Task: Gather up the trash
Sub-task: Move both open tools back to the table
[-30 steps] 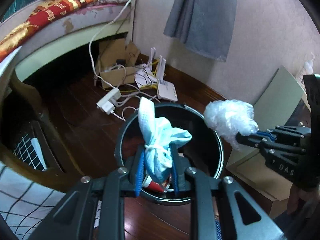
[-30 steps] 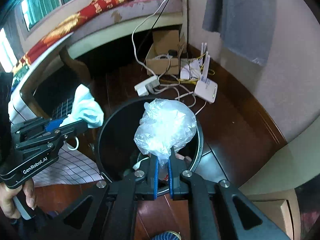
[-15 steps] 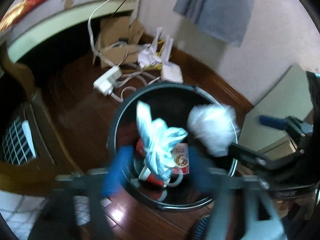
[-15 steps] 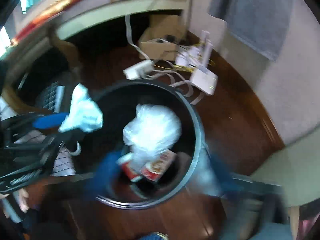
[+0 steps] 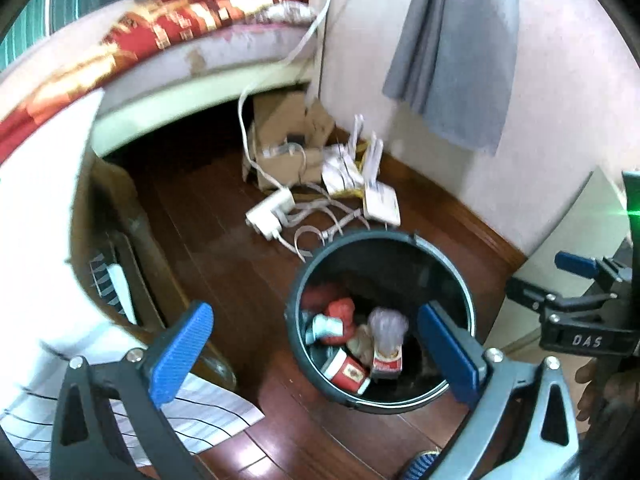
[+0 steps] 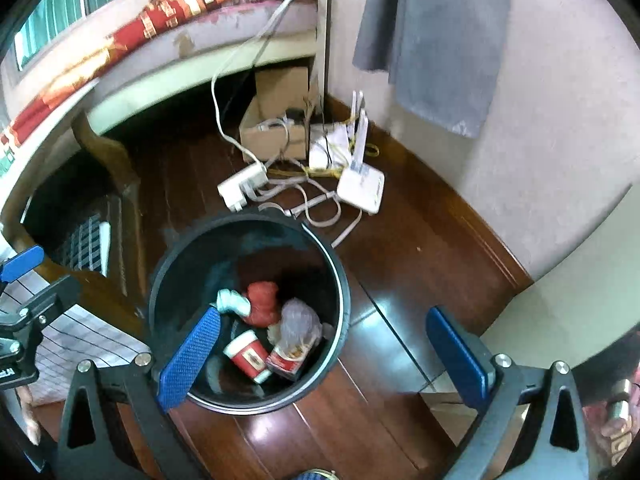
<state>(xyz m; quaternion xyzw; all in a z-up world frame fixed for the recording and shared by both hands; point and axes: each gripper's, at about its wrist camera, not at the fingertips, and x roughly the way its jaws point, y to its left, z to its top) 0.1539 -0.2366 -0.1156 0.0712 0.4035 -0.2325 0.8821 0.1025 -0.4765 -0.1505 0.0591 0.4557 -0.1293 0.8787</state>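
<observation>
A black round trash bin [image 5: 460,280] [image 6: 160,280] stands on the dark wood floor. Inside lie the light blue face mask [image 5: 324,326] [image 6: 232,302], the clear plastic wad [image 5: 386,324] [image 6: 298,322], a red cup [image 5: 346,372] [image 6: 248,358], a red-and-white carton [image 5: 386,362] [image 6: 290,356] and red crumpled trash [image 6: 262,300]. My left gripper [image 5: 320,352] is open and empty above the bin's near rim. My right gripper [image 6: 328,356] is open and empty above the bin's right rim; it also shows in the left wrist view [image 5: 560,280].
A white power strip [image 5: 272,210] [image 6: 240,186], a white router [image 5: 380,206] [image 6: 362,188], tangled cables and a cardboard box [image 5: 288,148] [image 6: 276,128] lie beyond the bin. A bed [image 5: 200,52] is at the back, a grey cloth [image 5: 456,52] hangs on the wall.
Both grippers opened. The face mask and the plastic wad dropped from them into the bin. Both grippers have pulled back a little.
</observation>
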